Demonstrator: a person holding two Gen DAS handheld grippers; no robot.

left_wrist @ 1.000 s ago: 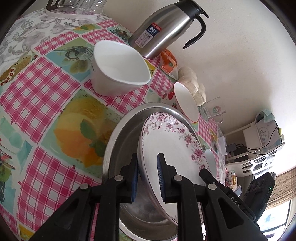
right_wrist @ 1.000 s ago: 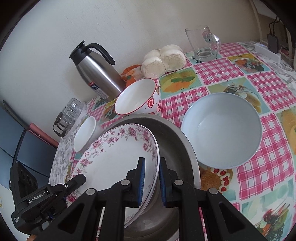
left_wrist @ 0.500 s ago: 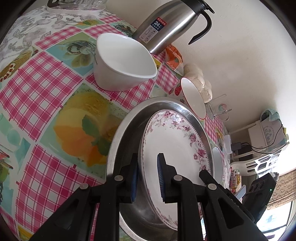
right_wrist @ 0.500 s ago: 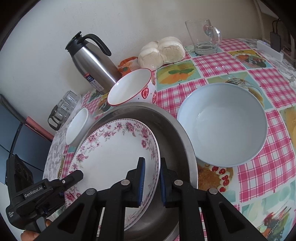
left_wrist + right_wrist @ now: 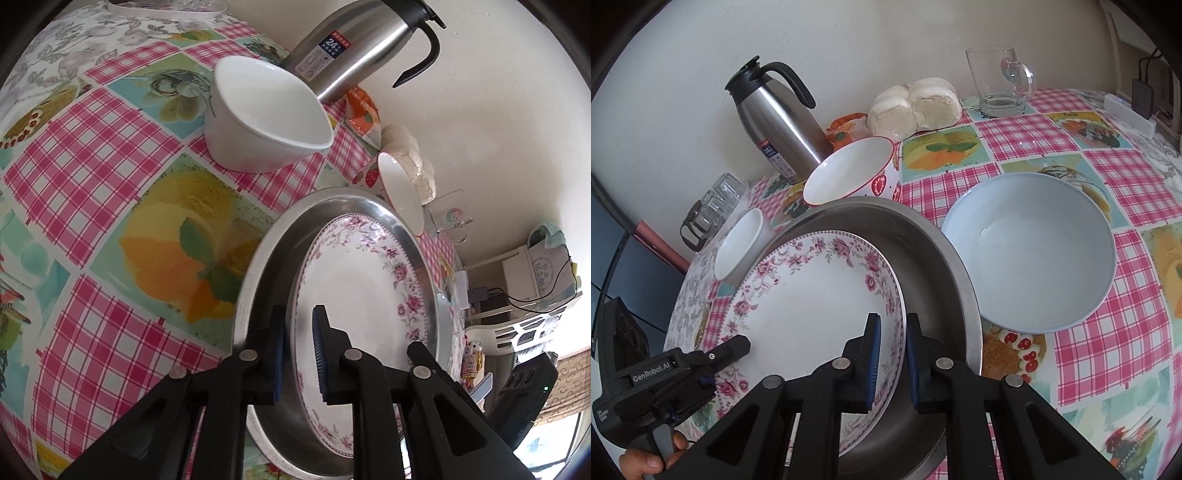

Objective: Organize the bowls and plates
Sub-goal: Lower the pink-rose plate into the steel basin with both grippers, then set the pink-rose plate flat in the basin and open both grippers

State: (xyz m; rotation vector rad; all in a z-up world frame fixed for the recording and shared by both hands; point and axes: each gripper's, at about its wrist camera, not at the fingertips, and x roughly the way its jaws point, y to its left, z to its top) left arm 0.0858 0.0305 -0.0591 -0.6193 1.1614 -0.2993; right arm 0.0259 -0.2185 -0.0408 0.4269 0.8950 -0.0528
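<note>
I had both grippers on the white plate with the pink floral rim [image 5: 812, 302], one at each edge: the left gripper [image 5: 299, 354] clenched across the rim on its side, the right gripper [image 5: 890, 363] clenched across the opposite rim, blue pads on either face of the china. The plate sat tilted inside the wide stainless-steel basin [image 5: 934, 258], its raised side toward the left gripper, on the pink-checked fruit-print tablecloth [image 5: 1126, 332]. Around the basin stood a large pale blue bowl [image 5: 1034, 251] just beside it, a white bowl with strawberry print [image 5: 849, 173] near the far rim, and a small white bowl [image 5: 266, 122] further off. A steel thermos jug [image 5: 779, 122] and a glass mug [image 5: 997, 81] stood near the wall. I judged this the lowering or seating of the plate into the basin, early in the sorting, bowls not yet gathered. Next move, as I read it: settle the plate flat, release both sides evenly so it doesn't slap the metal, then go for the nearest bowl.
</note>
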